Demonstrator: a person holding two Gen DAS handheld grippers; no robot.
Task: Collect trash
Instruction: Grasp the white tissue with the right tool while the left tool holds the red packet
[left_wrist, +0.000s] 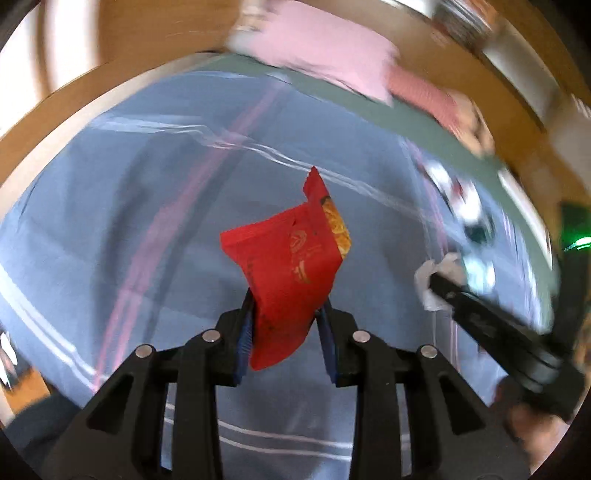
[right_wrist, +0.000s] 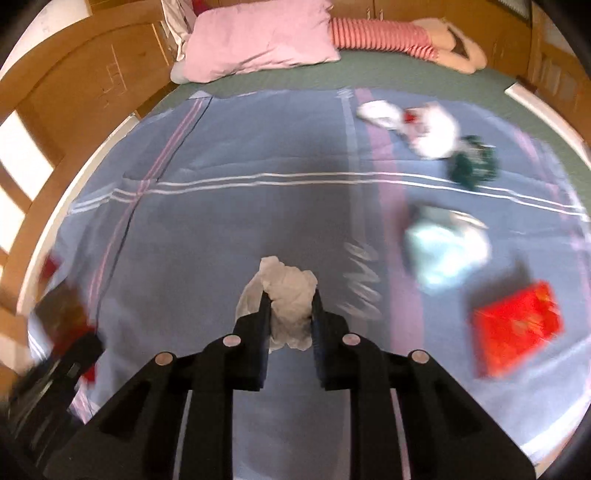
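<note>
- The left hand-held gripper was clamped on a red wrapper, which stood up from between its blue-padded fingers above the bed.
- The right hand-held gripper was clamped on a crumpled white tissue, the wad bulging out above and between its black fingers.
- The left wrist view alone showed the right hand-held gripper from the side, at the right edge, with the tissue at its tip; that half of the picture was smeared by blur.
- The right wrist view alone showed the rest of the trash lying on the blue striped blanket: a flat red packet at the right, a pale blue crumpled wad beyond it, a dark green wrapper further off, and a white bag with a red mark beside that.
- In the same view a pink pillow and a red-striped soft toy lay at the head of the bed, on the green sheet.
- A wooden bed frame ran round the mattress.
- The left hand-held gripper appeared only as a dark blurred shape at the lower left of the right wrist view.
</note>
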